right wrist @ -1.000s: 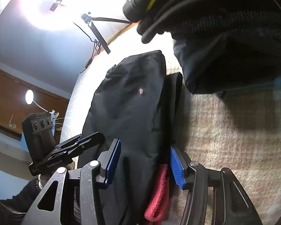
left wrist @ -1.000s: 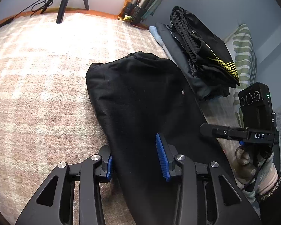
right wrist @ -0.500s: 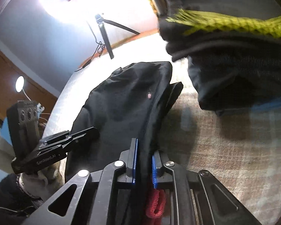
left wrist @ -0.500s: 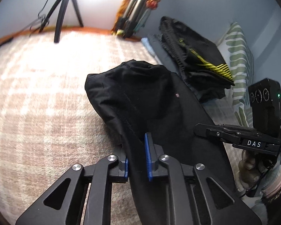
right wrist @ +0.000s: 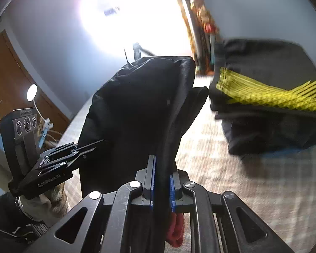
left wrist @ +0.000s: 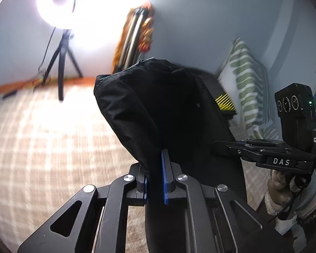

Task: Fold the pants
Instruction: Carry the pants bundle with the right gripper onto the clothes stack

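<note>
Bed cover point(left wrist: 42, 147): pale plaid, pink and cream, fills the lower ground of both views; blurred.

Wall point(left wrist: 200, 21): grey-blue, behind the bed.

Pants point(left wrist: 158, 109): black, folded bundle, lifted clear above the bed cover, held at its near edge on two sides. In the right wrist view the same pants point(right wrist: 137, 109) rise in front of the lamp glare, with a red loop point(right wrist: 174, 229) hanging below the fingers.

Pile of clothes point(right wrist: 269, 97): dark garments with a yellow striped band, resting on the bed cover to the right of the pants, apart from them.

Pillow point(left wrist: 248, 88): white with green leaf stripes, against the wall.

Ring lamp point(left wrist: 61, 2): lit, very bright, on a black tripod point(left wrist: 62, 63) at the far edge of the bed.

Left gripper point(left wrist: 154, 181): black frame, blue pads, pressed together on a fold of the pants. Seen from the right wrist, its side bears a line of writing too blurred to read for certain.

Right gripper point(right wrist: 162, 181): same make, blue pads pinching the pants edge. Seen from the left wrist, its body reads "DAS" and the camera block above carries a "G".

Door point(right wrist: 8, 80): brown wood, far left.
</note>
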The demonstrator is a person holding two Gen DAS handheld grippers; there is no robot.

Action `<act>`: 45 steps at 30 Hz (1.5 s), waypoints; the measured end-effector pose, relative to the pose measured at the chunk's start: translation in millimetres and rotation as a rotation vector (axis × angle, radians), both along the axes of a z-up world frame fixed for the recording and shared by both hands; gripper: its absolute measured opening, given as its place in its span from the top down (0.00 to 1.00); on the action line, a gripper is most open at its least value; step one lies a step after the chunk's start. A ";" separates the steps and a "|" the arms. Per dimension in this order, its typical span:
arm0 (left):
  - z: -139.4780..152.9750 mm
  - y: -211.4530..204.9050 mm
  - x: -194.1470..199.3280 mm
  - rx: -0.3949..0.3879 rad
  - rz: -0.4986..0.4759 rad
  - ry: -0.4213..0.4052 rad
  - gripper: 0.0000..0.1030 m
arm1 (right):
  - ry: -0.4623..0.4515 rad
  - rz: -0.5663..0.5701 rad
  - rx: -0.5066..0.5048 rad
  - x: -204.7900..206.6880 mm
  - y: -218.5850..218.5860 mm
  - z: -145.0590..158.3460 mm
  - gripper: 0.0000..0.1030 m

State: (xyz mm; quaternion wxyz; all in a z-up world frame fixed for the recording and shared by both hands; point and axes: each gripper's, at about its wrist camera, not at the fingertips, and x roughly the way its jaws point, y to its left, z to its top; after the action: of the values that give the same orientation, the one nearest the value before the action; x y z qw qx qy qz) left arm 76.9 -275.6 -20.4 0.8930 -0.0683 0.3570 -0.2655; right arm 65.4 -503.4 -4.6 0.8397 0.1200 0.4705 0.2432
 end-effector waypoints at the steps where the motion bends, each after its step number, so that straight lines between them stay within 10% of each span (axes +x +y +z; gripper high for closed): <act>1: 8.1 -2.7 1.0 0.002 -0.010 -0.019 0.92 | -0.018 -0.008 0.002 0.4 -3.4 8.8 0.91; 18: 73.3 -95.5 71.6 -0.012 -0.144 -0.127 0.92 | -0.159 -0.190 -0.079 44.1 -99.7 85.2 0.91; 45: 25.6 -192.4 186.0 0.129 -0.127 -0.031 0.85 | -0.087 -0.318 -0.225 160.8 -182.1 18.5 0.88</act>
State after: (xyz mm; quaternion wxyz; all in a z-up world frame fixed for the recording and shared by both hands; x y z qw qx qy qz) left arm 262.9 -467.9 5.1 0.8823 0.0162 0.3632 -0.2989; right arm 226.2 -685.5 13.9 0.8952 0.0875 0.4332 0.0581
